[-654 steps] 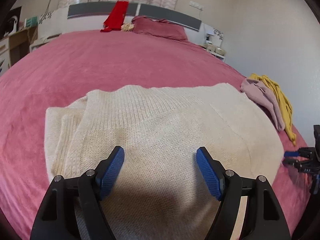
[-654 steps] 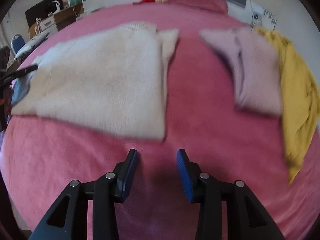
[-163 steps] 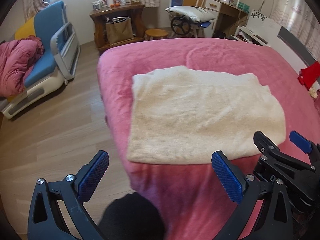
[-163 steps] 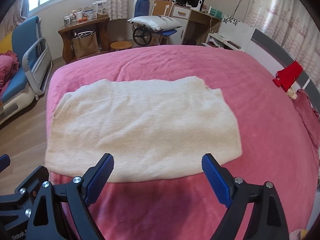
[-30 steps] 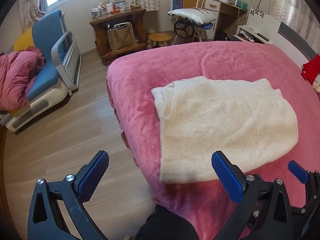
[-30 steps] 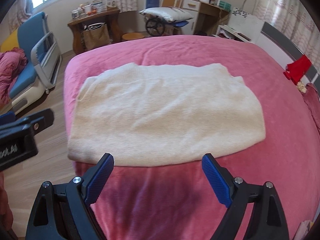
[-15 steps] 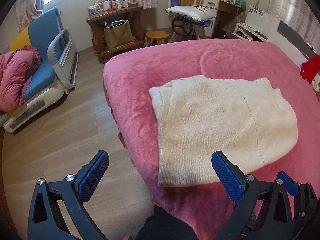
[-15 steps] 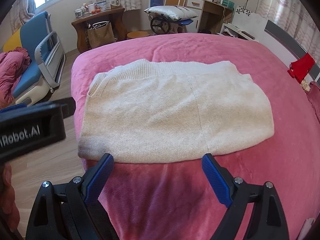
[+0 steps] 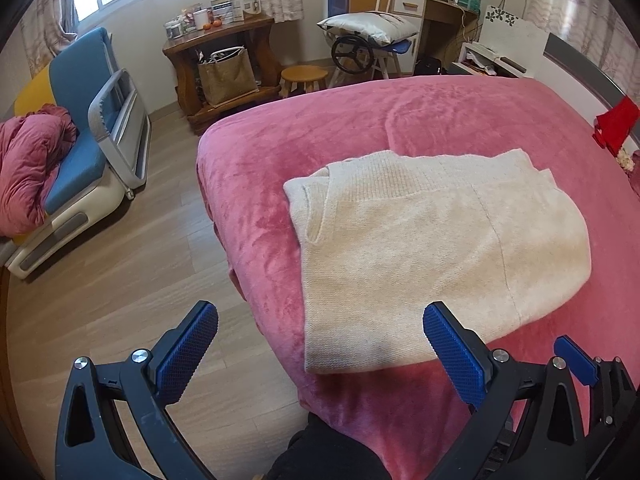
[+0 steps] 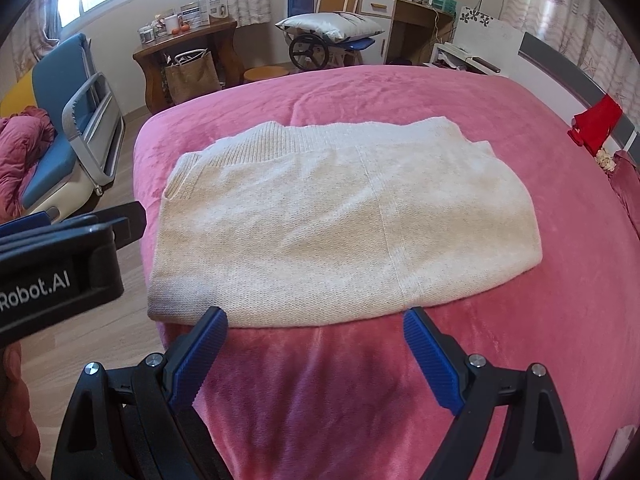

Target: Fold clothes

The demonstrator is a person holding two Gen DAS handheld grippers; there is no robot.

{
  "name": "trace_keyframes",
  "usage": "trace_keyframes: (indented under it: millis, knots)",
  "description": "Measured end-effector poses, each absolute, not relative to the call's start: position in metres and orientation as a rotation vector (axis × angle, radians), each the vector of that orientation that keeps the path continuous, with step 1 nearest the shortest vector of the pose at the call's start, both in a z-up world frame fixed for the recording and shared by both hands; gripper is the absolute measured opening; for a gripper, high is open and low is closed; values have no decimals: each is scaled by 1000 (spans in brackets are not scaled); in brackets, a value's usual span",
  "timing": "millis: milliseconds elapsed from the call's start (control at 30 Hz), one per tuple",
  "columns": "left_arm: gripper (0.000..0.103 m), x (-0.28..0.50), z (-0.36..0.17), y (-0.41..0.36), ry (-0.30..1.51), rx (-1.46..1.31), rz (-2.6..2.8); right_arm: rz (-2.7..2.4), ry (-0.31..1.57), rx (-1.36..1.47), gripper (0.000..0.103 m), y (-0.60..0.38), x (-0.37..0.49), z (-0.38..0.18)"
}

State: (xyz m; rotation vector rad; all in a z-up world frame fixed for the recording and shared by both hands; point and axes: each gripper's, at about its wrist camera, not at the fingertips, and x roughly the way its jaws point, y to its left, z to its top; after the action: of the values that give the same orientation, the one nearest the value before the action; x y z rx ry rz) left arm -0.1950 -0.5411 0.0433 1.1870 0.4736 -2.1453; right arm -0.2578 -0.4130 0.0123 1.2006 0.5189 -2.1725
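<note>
A cream knit sweater [image 9: 432, 256] lies folded into a rectangle on the pink bed [image 9: 360, 128], near the bed's corner. It also shows in the right wrist view [image 10: 340, 224]. My left gripper [image 9: 320, 344] is open and empty, held above the bed's near corner, just short of the sweater's near edge. My right gripper [image 10: 316, 344] is open and empty, its fingertips just short of the sweater's near edge. The left gripper's body [image 10: 60, 256] shows at the left of the right wrist view.
A blue and white folding chair [image 9: 80, 152] with a pink quilt [image 9: 28, 164] stands on the wooden floor at the left. A wooden side table [image 9: 224, 60], stool [image 9: 304, 76] and desk stand beyond the bed. A red cloth [image 9: 616, 120] lies at the headboard.
Both grippers have come a little closer to the sweater's near edge. The sweater lies as before and both grippers stay open.
</note>
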Motion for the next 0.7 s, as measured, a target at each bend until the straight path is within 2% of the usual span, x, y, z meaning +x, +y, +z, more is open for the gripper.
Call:
trace_keyframes:
  millis: [300,700]
  knots:
    - [103,-209,46,-525,472,1215,-2189,-2199,530,1203,91,-403,-261,11]
    - [103,-237,58,-501,443,1225,-2264,-2295,434,1226,91,-370,-274,20]
